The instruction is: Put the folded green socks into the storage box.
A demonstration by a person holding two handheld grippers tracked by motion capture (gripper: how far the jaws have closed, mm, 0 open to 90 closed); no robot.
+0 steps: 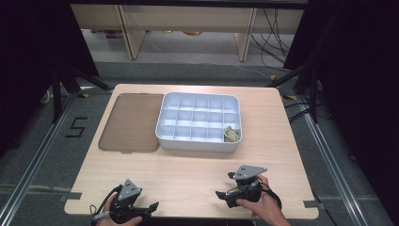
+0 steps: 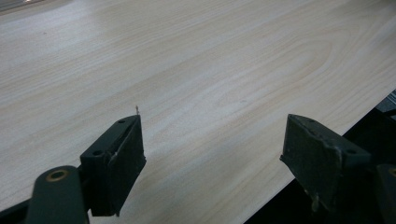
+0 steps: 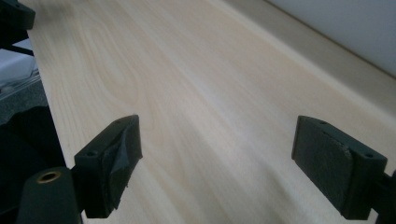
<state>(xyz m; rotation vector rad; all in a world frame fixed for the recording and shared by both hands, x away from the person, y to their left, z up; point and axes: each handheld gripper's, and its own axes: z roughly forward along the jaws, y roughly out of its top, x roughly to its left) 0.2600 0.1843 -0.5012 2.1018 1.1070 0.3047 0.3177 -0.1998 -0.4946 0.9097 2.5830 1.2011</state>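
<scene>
At the table's near left edge, a hand holds my left gripper [image 1: 149, 209] pointing right. Its jaws stand wide apart in the left gripper view [image 2: 212, 154], with bare wood between them. My right gripper [image 1: 225, 184] sits near the front edge right of centre, pointing left, held by the other hand. It is open too [image 3: 217, 158], with nothing between its pads. A white compartment tray [image 1: 197, 145] stands at the middle back. An olive-green crumpled item [image 1: 231, 134] lies in its near right compartment.
A flat brown lid [image 1: 129, 122] lies left of the tray. The wooden table [image 1: 188, 174] has bare room between the tray and the grippers. Its front edge [image 2: 327, 140] runs close under the left gripper. The tray's white wall [image 3: 350, 28] rises at the upper right.
</scene>
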